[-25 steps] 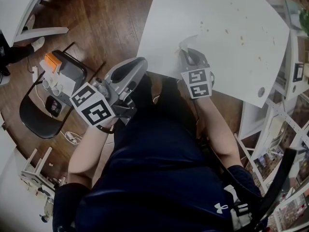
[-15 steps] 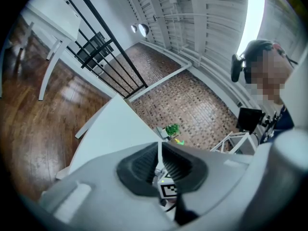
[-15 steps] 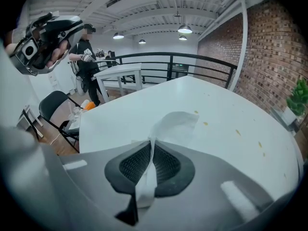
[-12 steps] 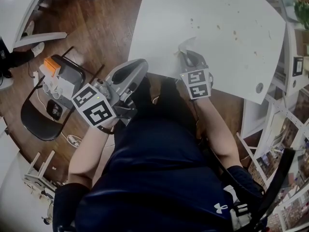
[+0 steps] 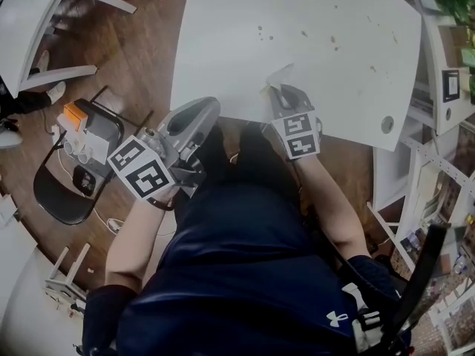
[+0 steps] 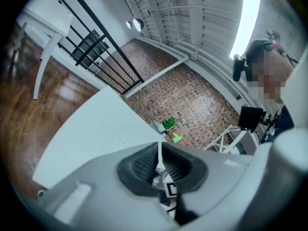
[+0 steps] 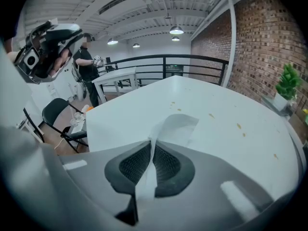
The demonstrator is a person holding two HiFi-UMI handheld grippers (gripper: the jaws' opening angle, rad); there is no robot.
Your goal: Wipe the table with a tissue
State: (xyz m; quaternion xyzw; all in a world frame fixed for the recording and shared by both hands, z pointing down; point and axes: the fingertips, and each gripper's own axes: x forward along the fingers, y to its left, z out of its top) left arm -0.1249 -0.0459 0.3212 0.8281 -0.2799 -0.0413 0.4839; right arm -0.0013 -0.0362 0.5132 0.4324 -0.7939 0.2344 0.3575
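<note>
Right gripper (image 7: pixel 153 150) clamped on the tissue (image 7: pixel 177 125) at the table's near edge, wipe not yet begun

We see the tissue pinched between the jaws, its loose flap standing up just over the table (image 5: pixel 245 58) near the middle of that near edge; we cannot tell whether it touches the top. Brown specks (image 5: pixel 334 44) lie well apart from it, scattered toward the far edge and the far right corner. Our left gripper (image 5: pixel 199 116) hangs just off the near left corner, jaws together with nothing held. We judge the step to be bringing the tissue to the surface; the next move calls for laying the flap flat, pressing lightly and sweeping out across the specks without tearing the thin paper
</note>
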